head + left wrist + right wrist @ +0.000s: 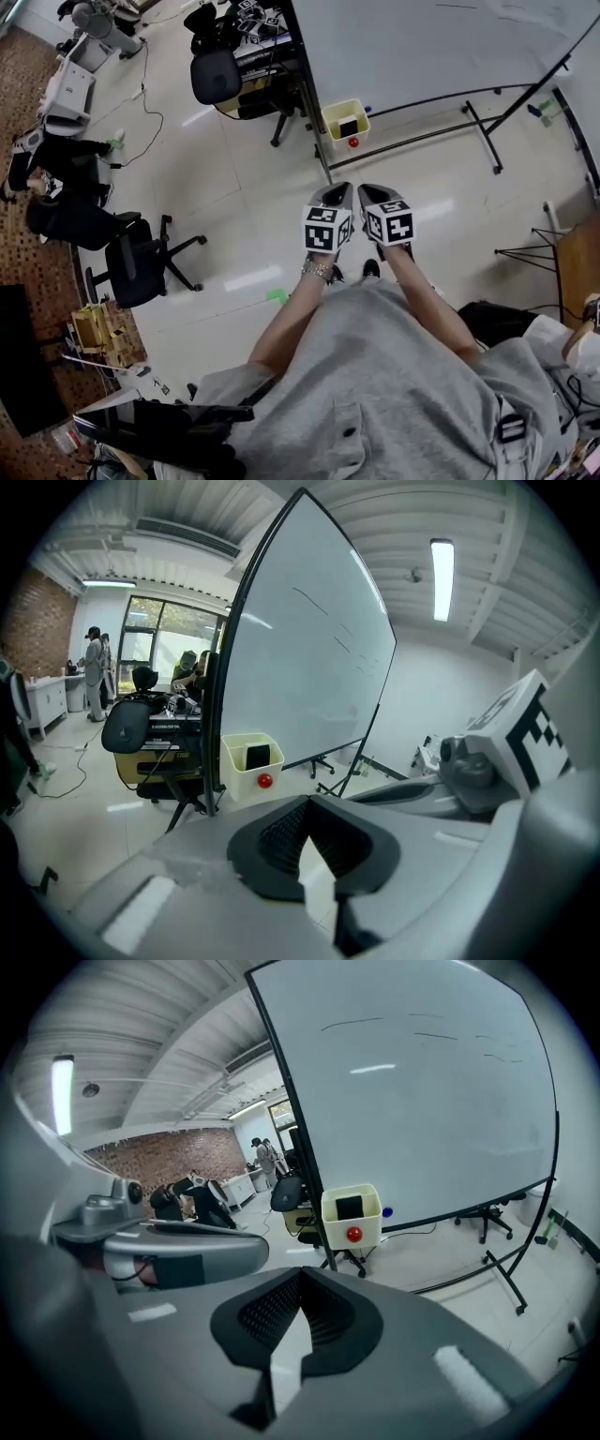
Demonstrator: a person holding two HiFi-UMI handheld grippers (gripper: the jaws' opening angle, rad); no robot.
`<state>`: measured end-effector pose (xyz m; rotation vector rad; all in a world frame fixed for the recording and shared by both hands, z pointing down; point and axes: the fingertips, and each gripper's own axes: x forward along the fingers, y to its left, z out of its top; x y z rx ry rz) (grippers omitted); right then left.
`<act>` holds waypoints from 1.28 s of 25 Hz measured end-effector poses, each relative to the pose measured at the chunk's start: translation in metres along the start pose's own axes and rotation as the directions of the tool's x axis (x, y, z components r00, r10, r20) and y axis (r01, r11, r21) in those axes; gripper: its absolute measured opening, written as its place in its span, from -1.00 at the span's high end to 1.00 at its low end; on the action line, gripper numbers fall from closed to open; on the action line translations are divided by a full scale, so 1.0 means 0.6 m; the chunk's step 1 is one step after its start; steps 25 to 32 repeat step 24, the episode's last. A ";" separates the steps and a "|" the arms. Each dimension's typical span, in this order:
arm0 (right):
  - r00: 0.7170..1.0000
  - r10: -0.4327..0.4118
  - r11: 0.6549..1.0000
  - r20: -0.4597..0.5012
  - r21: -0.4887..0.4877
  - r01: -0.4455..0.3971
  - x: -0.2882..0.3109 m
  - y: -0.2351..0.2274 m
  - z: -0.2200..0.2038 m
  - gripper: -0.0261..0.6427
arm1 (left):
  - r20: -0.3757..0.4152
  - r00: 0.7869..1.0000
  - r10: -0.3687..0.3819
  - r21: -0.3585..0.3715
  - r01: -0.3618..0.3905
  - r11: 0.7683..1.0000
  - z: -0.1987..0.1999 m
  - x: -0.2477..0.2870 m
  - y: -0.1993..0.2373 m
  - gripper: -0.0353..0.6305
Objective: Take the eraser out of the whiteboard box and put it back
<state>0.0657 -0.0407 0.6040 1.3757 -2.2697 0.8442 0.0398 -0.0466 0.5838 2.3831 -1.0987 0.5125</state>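
A cream whiteboard box [345, 118] hangs at the lower left corner of the whiteboard [422, 42]. A black eraser [349, 127] stands inside it, and a red knob [353, 142] is on its front. Both grippers are held side by side over the floor, a short way from the box and pointing at it. My left gripper [335, 194] and right gripper [375, 194] are both shut with nothing between them. In the left gripper view the box [251, 764] and eraser [257, 757] lie beyond the gripper [307, 834]. In the right gripper view the box [352, 1213] lies beyond the gripper [298, 1312].
The whiteboard's black stand legs [483, 131] spread over the floor to the right. A black office chair [217, 75] and a cluttered desk [246, 33] stand left of the box. Another chair [141, 262] is at the left, and a green mark [277, 296] is on the floor. People stand far off [96, 672].
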 end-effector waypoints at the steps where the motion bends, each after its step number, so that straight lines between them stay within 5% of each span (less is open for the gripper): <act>1: 1.000 -0.006 1.000 -0.003 0.008 0.006 0.000 -0.002 -0.002 0.91 | -0.003 1.000 -0.004 0.004 0.004 1.000 0.000 0.001 0.000 0.88; 32: 0.995 0.081 0.997 -0.049 -0.009 -0.082 0.001 0.016 -0.008 0.91 | 0.038 0.999 -0.016 -0.004 0.016 1.000 0.021 0.015 -0.004 0.88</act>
